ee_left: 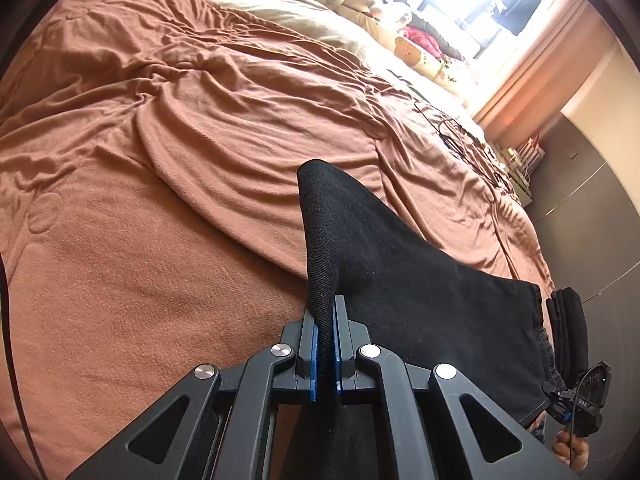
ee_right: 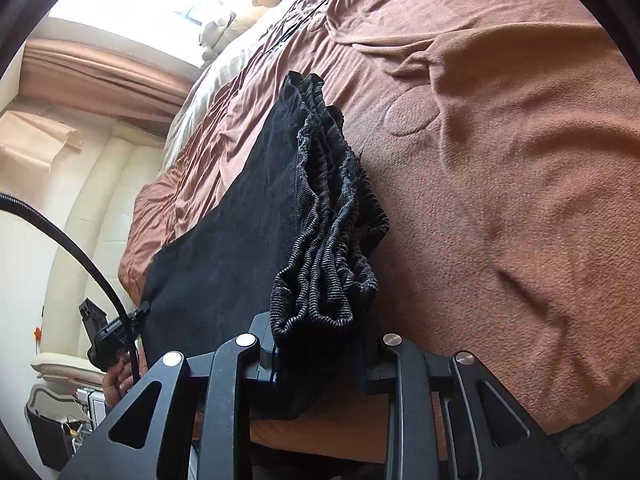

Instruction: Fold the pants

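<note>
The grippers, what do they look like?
The left gripper is black, with blue pads, angular arms with triangular cut-outs, and round silver bolts. The right gripper matches: black arms, silver bolts. A black cable curves beside it.

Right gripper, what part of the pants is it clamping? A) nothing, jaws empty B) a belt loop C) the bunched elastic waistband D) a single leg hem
C: in the right wrist view the right gripper is shut on the gathered, ribbed waistband of the black pants, held above the brown bedspread.
</note>
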Demonstrator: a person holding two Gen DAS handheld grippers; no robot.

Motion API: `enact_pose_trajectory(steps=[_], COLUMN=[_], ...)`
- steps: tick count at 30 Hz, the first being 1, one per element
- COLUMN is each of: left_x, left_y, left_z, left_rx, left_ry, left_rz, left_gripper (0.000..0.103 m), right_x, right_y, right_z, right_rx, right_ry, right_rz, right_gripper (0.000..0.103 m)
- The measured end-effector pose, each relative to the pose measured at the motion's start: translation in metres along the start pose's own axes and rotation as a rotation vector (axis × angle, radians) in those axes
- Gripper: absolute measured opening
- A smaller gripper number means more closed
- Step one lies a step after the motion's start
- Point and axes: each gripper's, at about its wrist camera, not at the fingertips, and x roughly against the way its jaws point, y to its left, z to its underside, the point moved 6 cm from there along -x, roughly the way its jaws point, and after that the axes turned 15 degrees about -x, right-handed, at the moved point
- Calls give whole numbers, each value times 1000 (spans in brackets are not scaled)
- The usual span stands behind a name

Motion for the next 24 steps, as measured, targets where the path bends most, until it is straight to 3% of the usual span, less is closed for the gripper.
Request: enact_pose_trajectory(steps=[12,18,24], left_x=[8,-7,-2], left_y=[53,59,65], left_z=[11,33,57], left_rx=[61,84,125], left_ry=[8,72,96], left_rz=[-41,-92,-82], left_gripper=[6,9,34], right_x=[-39,-40,-34], right_y=[33,16,-8], right_z=[2,-8,-19], right_rx=[102,89,46], right_ry=[105,107,95], right_rz=[24,87,137], right_gripper=[24,26,36])
